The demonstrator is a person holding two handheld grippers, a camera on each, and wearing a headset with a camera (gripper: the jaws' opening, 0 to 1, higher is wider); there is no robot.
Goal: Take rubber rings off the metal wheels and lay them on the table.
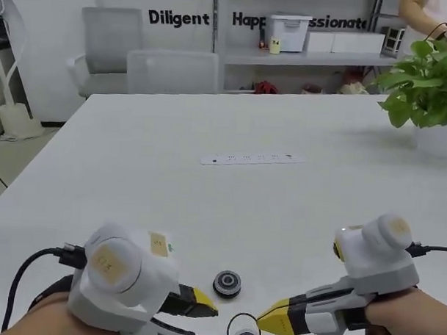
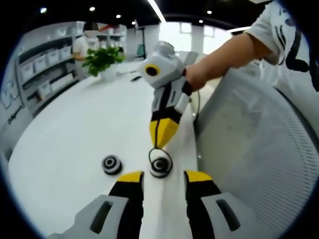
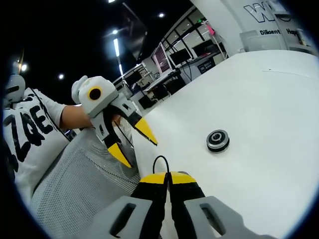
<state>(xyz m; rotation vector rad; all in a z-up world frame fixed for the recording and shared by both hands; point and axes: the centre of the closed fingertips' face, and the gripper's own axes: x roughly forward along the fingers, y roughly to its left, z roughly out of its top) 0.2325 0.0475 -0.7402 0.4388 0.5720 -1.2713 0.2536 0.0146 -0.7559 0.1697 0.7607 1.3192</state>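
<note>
The closed right gripper (image 3: 168,175) pinches the thin, stretchy rubber ring (image 3: 159,156) at lower centre (left gripper (image 2: 164,175) stands open); peel gently, as the likely light metal wheel (image 2: 160,168) may lift.

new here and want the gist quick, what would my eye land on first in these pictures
The right gripper is shut on a thin black rubber ring, looped just over a metal wheel near the front edge of the white table. The left gripper faces it, open. A second wheel, dark ring on, sits just beside them.
</note>
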